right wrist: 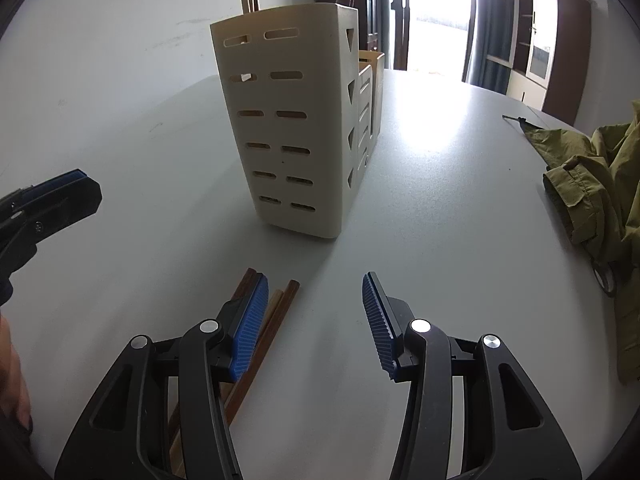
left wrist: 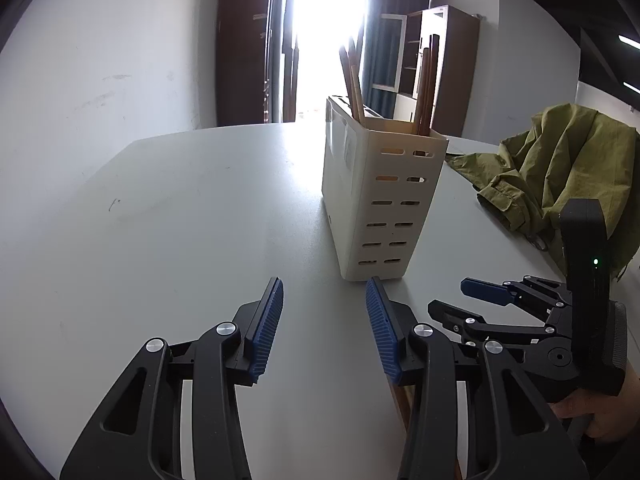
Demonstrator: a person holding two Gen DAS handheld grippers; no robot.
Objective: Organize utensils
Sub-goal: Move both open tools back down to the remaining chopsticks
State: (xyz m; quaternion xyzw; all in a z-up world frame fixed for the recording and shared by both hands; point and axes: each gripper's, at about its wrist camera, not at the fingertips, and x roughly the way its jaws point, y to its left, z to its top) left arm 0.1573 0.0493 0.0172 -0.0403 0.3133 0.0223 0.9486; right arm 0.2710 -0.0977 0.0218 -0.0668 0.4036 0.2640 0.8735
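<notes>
One grey table (left wrist: 180, 200), bright doorway (left wrist: 328, 20)

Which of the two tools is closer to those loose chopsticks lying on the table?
The right tool: the loose chopsticks lie directly beneath its left finger. The left tool sits farther left, the chopsticks mostly hidden behind its right finger.

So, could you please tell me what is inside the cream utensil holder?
Wooden chopsticks stand upright in the holder, tops above its rim. Its walls hide their lower ends.
</notes>
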